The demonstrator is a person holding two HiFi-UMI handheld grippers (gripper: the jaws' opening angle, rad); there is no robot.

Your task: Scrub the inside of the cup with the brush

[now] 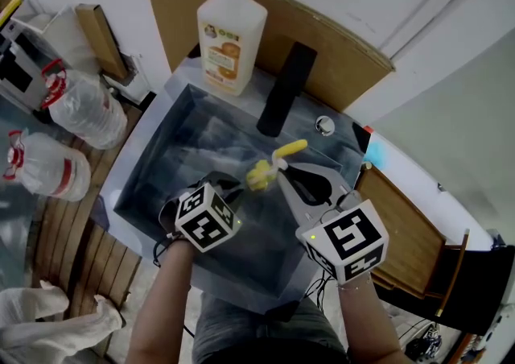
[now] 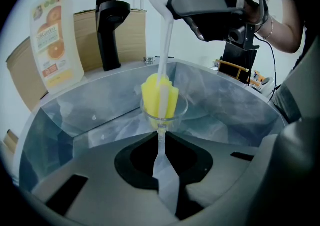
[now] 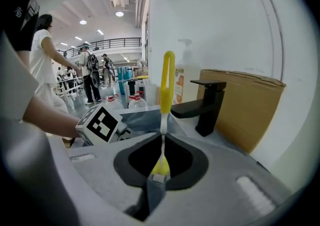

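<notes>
— Where is the cup?

— The clear stemmed cup [image 2: 180, 109] is held over the basin of the grey rectangular sink [image 1: 161, 161]. The left gripper [image 2: 161, 142] has it, with the jaws clamped together on the thin stem and the mouth turned away from them.

— And the brush?

— The long brush [image 2: 160, 95] has a yellow sponge head, a white shaft and a yellow handle. Its sponge sits inside the cup, filling most of the bowl and standing a little above the rim. The shaft rises out of the mouth to the right gripper [image 1: 283, 173].

— Is that one gripping it?

— Yes. In the right gripper view the jaws are pinched tight on the slim shaft, and the yellow handle sticks up beyond them.

— How do the two grippers lie?

— Side by side above the near half of the sink, left one lower, both marker cubes toward the person.

— What else is around?

— A black angular tap [image 1: 286, 88] stands on the back ledge. A pale plastic bottle with an orange label [image 1: 232, 36] stands beside it, in front of a brown cardboard sheet [image 1: 338, 40]. Two clear water jugs with red caps [image 1: 80, 105] lie left of the sink, well apart from it.
</notes>
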